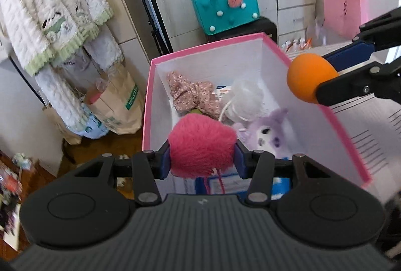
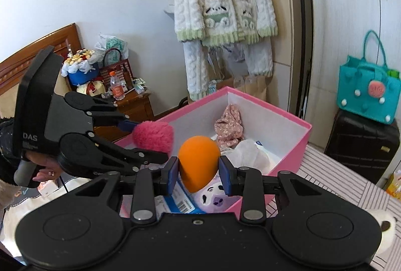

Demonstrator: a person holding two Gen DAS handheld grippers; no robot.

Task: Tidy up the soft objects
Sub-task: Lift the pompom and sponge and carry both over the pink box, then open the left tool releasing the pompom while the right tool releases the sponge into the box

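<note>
In the left wrist view, the left tongs (image 1: 202, 154) were clenched on a fuzzy pink pom-pom (image 1: 201, 144), its blue pads pressed into the fur from both sides, and it hung over the near end of the pink box (image 1: 147, 105), probably so it could drop in beside the floral scrunchie (image 1: 190, 92), the white mesh puff (image 1: 246, 97) and the purple plush (image 1: 269, 131) already lying inside. At the right, the right tongs (image 1: 323, 77) gripped an orange foam ball (image 1: 309, 77) above the box's right wall. In the right wrist view, the ball sat squeezed between the pads over the near box corner, with the pom-pom just to its left, both seemingly waiting to be let go.
</note>
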